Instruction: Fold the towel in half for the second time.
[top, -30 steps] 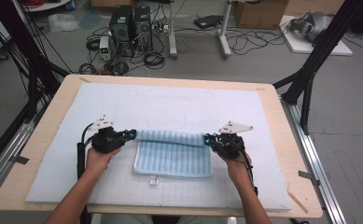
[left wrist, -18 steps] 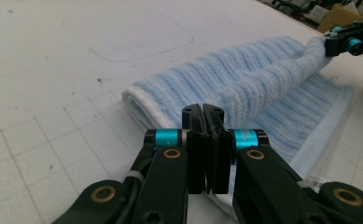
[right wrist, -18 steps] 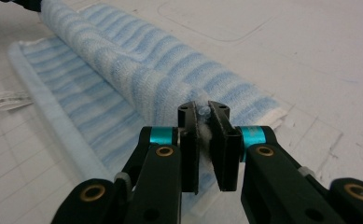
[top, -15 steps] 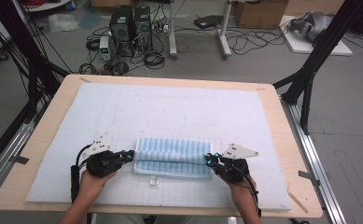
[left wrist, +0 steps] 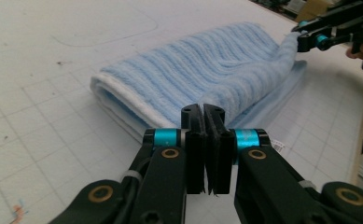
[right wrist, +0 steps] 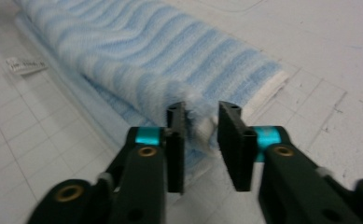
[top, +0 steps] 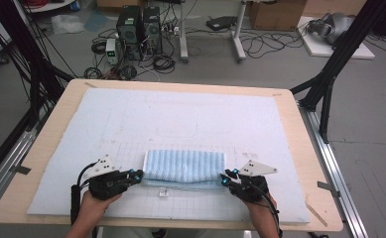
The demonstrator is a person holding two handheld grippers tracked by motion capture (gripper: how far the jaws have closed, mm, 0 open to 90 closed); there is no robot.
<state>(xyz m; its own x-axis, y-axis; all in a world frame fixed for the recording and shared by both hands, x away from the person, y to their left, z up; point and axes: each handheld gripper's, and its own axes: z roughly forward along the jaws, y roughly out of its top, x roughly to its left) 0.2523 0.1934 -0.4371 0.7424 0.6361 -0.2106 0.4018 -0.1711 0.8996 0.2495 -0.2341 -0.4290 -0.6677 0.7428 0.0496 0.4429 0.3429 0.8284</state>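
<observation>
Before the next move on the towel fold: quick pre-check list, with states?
1. Left claw clamped on the towel corner: jaws pressed together with cloth at the tips, ok.
2. Right claw grip: jaws apart, towel edge loose between them, not ok.
3. Top layer folded over toward the near edge: ok, though the lower layer peeks out along the front.
4. Fold edges square: cannot tell.
5. Small label by the near edge clear of both claws: ok.
6. Mat beyond the towel free for more folding: ok.
</observation>
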